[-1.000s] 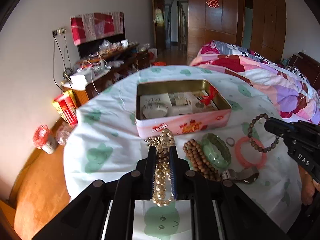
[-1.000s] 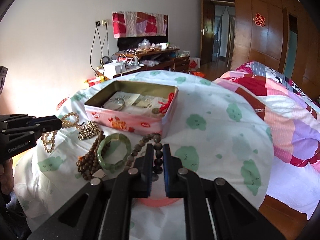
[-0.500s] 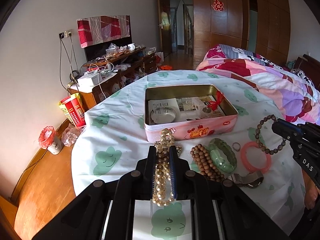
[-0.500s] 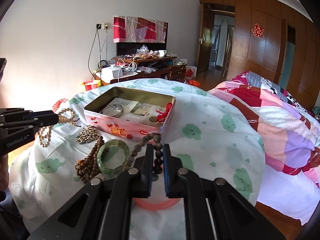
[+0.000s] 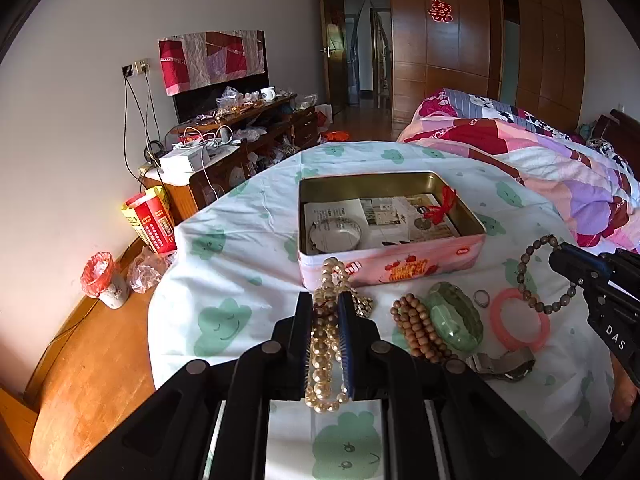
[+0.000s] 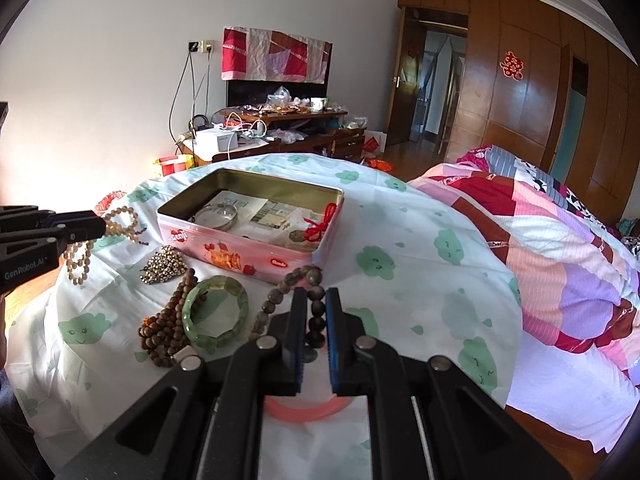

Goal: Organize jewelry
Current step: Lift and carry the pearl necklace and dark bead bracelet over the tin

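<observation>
From the left wrist view, our left claw point(image 5: 325, 340) pinches a shiny pearl necklace point(image 5: 326, 344) in front of the pink tin box point(image 5: 394, 266). A silver bangle point(image 5: 335, 233) already lies inside. A brown wood bead strand point(image 5: 418, 330), a smooth green bangle point(image 5: 454, 316), a small ring point(image 5: 481, 298), a pink hoop point(image 5: 520, 324) and a metal watch point(image 5: 502, 366) still wait on the table point(image 5: 240, 248).

From the right wrist view, our right claw point(image 6: 312, 320) pinches a dark round bead bracelet point(image 6: 314, 300) just beside the box point(image 6: 224, 252). We think most work is left.
</observation>
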